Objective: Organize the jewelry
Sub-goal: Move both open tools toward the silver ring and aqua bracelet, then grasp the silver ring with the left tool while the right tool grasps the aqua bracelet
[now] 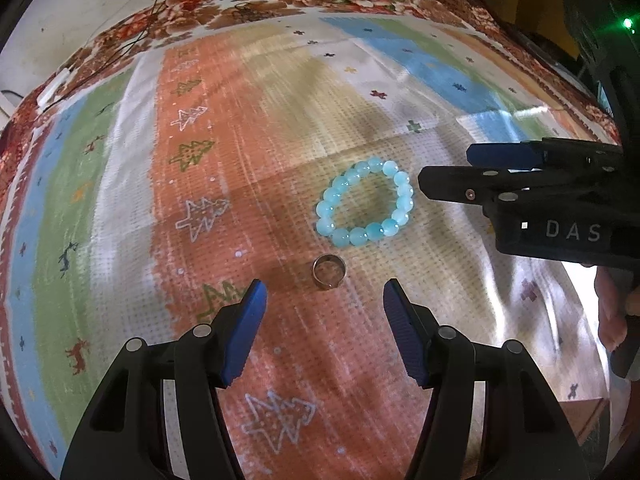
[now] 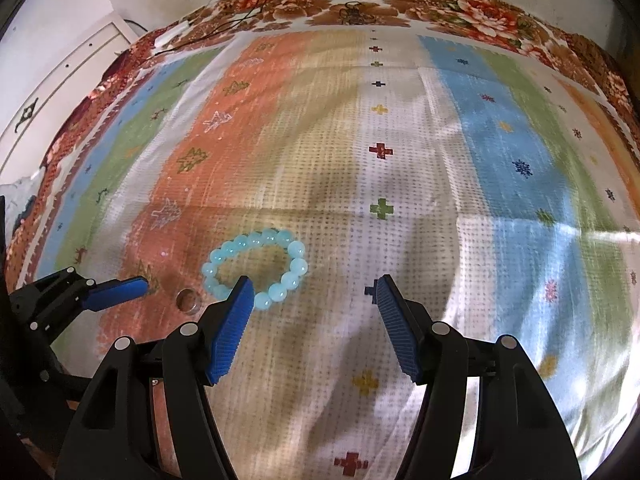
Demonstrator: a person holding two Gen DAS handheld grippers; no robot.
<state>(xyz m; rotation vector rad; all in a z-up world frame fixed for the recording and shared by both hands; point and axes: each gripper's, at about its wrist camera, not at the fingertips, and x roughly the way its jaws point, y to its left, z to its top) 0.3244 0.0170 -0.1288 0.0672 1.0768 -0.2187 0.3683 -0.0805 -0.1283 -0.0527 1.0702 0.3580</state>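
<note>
— On the striped cloth (image 1: 280, 128), where did the jewelry lie?
— A turquoise bead bracelet (image 1: 365, 203) lay flat, with a metal ring (image 1: 329, 272) just beside it at six o'clock.
— How would they handle?
— Light, I judged; the beads smooth, likely to roll, best pinched across one strand. The ring looked stiff and slippery.
— And the grippers?
— The left gripper (image 1: 324, 292) and the right gripper (image 2: 316, 288) were both spread, grasping nothing.
</note>
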